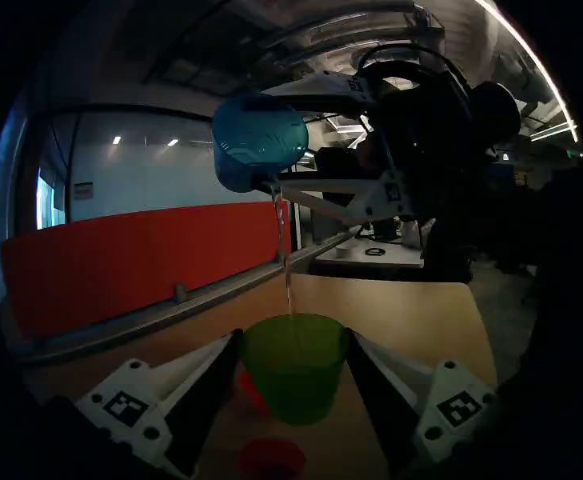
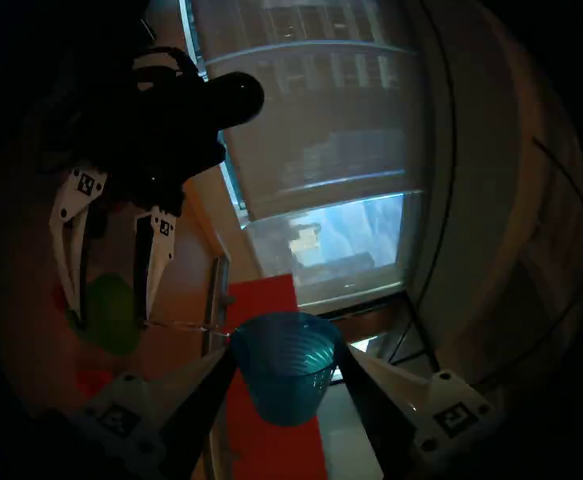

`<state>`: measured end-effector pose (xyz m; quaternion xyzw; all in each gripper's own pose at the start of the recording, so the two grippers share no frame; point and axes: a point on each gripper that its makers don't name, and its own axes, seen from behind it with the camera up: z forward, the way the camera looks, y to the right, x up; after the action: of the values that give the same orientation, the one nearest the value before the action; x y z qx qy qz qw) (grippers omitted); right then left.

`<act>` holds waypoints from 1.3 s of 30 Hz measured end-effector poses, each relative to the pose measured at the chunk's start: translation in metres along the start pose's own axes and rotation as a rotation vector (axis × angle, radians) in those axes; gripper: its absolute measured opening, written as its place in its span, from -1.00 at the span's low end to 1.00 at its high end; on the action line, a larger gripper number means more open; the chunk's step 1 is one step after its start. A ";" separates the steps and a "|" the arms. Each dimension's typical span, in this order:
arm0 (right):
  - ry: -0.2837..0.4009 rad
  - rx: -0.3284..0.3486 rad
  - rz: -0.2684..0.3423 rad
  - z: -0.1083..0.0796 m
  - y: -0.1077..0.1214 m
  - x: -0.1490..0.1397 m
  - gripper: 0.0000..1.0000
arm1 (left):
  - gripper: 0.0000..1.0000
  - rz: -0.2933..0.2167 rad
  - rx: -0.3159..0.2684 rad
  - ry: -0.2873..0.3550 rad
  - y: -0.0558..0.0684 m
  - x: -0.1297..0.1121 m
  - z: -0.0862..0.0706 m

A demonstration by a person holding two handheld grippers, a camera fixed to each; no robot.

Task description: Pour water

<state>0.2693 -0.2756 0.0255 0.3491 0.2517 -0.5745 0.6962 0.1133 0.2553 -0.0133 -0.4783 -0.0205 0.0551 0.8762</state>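
Note:
In the left gripper view my left gripper [image 1: 295, 370] is shut on a green cup [image 1: 295, 364], held upright above the table. Above it the right gripper [image 1: 323, 140] holds a blue cup [image 1: 257, 152] tipped over, and a thin stream of water [image 1: 285, 256] falls from it into the green cup. In the right gripper view my right gripper [image 2: 285, 376] is shut on the blue cup [image 2: 285, 372], turned on its side. There the stream of water [image 2: 183, 325] runs toward the green cup [image 2: 109, 312], gripped by the left gripper [image 2: 107, 308] farther off.
A wooden table [image 1: 403, 308] lies under the cups, with a red cup [image 1: 271, 458] and another red object [image 1: 251, 384] near the green cup. A red partition [image 1: 147, 256] runs along the table's far edge. A person in dark clothing [image 1: 451, 144] holds the right gripper.

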 end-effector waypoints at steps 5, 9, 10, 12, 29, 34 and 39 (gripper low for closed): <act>-0.001 -0.005 -0.011 -0.001 0.002 0.000 0.82 | 0.80 0.001 -0.001 0.002 0.000 0.001 0.000; 0.001 -0.006 -0.020 -0.001 0.003 0.001 0.82 | 0.80 0.000 -0.003 0.002 0.001 0.000 0.001; 0.001 -0.006 -0.024 -0.001 0.003 0.001 0.82 | 0.80 0.000 -0.002 0.002 0.001 0.000 0.001; 0.001 -0.007 -0.031 0.000 0.003 0.001 0.82 | 0.80 -0.001 -0.002 0.002 0.000 0.000 0.001; 0.002 -0.003 -0.082 0.004 0.001 0.005 0.82 | 0.80 0.000 -0.004 0.004 0.001 0.001 0.001; 0.002 -0.003 -0.099 0.004 0.002 0.005 0.82 | 0.80 0.001 -0.001 0.005 0.000 0.002 0.002; 0.000 -0.004 -0.115 0.004 0.004 0.006 0.82 | 0.80 0.001 -0.002 0.006 0.000 0.003 0.001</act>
<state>0.2740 -0.2819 0.0243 0.3325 0.2727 -0.6131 0.6627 0.1159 0.2569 -0.0125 -0.4793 -0.0176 0.0542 0.8758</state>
